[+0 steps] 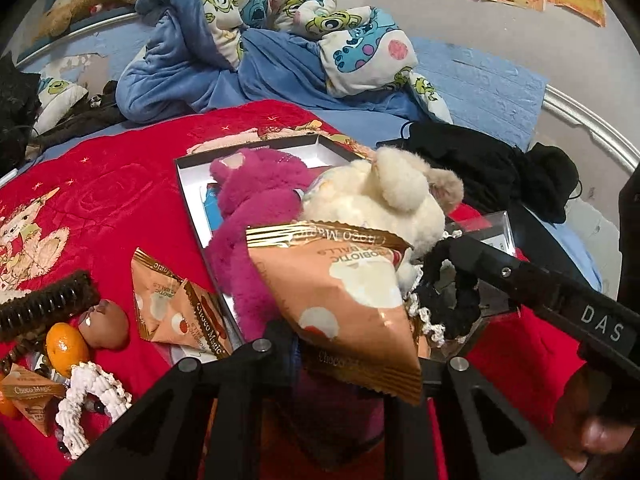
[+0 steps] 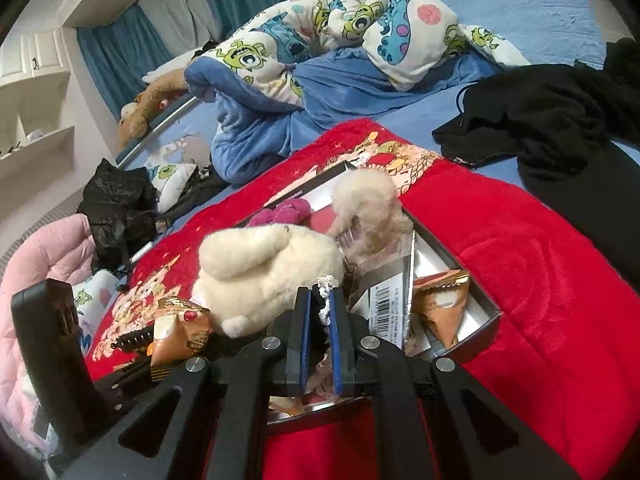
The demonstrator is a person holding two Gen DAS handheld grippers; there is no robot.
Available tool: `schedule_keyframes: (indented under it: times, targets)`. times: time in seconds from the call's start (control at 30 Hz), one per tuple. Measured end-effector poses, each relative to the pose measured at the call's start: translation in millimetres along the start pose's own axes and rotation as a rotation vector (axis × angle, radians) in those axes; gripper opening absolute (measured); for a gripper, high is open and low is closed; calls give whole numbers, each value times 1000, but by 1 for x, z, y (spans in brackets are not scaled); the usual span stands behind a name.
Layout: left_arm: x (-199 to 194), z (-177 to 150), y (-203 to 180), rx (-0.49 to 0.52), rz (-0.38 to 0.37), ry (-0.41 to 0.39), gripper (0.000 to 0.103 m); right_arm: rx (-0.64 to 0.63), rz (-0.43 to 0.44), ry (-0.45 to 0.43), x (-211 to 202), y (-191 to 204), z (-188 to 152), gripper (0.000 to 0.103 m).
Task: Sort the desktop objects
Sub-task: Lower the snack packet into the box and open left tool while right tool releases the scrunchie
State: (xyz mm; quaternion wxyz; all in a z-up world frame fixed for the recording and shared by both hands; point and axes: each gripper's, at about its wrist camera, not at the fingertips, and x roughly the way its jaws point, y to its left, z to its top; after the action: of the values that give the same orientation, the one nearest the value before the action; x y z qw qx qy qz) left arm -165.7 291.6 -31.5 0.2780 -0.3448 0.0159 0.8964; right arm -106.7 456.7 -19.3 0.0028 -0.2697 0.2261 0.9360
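Note:
My left gripper (image 1: 352,364) is shut on an orange Choco Magic snack packet (image 1: 340,300) and holds it above a shallow white box (image 1: 192,196). A magenta plush (image 1: 256,216) and a cream plush (image 1: 384,200) lie in the box. My right gripper (image 2: 320,312) is shut on a black and white scrunchie (image 2: 325,300), which also shows in the left wrist view (image 1: 444,308) by a clear lid. In the right wrist view the cream plush (image 2: 256,264) lies just ahead of the fingers, and another packet (image 2: 444,304) sits in the box.
On the red blanket (image 1: 120,200) at the left lie two more packets (image 1: 176,312), a dark comb clip (image 1: 44,312), a tangerine (image 1: 66,348), a brown round toy (image 1: 106,324) and a white scrunchie (image 1: 92,400). Black clothing (image 2: 540,120) and a crumpled monster-print quilt (image 2: 340,40) lie beyond.

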Motion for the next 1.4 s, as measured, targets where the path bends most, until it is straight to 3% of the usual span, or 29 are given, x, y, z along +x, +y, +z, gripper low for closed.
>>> schedule_keyframes:
  times: [0.27,0.47,0.73,0.83,0.87,0.93,0.97,1.0,1.03,1.07,1.1,1.13,1.4]
  targets:
    - [-6,-6,-3,10,13,3,19,-32,-22,5,-4,7,-7,9]
    - [-10,-11,-5,13,22,-1,19,-35,-91,53,5,2,-15,10]
    - [-13,-12,-5,-1,22,1,19,-2,-53,23,-5,0,-15,14]
    - [-13,-11,-7,-9,42,10,26,-5,-61,11,-8,3,-14,15]
    - [-13,-11,-8,-6,51,13,31,-6,-67,7,-9,3,-14,20]
    - [-17,-9,-11,5,77,2,49,-4,-70,-2,-11,6,-13,36]
    - [-20,-10,-11,12,72,-13,64,-5,-67,-10,-13,7,-13,46]
    - [-23,-9,-13,22,64,-25,87,-8,-66,-22,-16,8,-12,53]
    - [-26,-9,-13,25,64,-31,98,-9,-67,-36,-19,9,-12,56]
    - [-27,-9,-14,27,62,-32,103,-10,-68,-49,-22,10,-11,68]
    - [-29,-9,-15,34,57,-35,103,-11,-67,-57,-24,12,-10,81]
    - [-31,-9,-15,44,55,-37,103,-11,-61,-66,-26,12,-9,86]
    - [-37,-6,-15,62,62,-68,103,19,-66,-82,-31,9,-7,103]
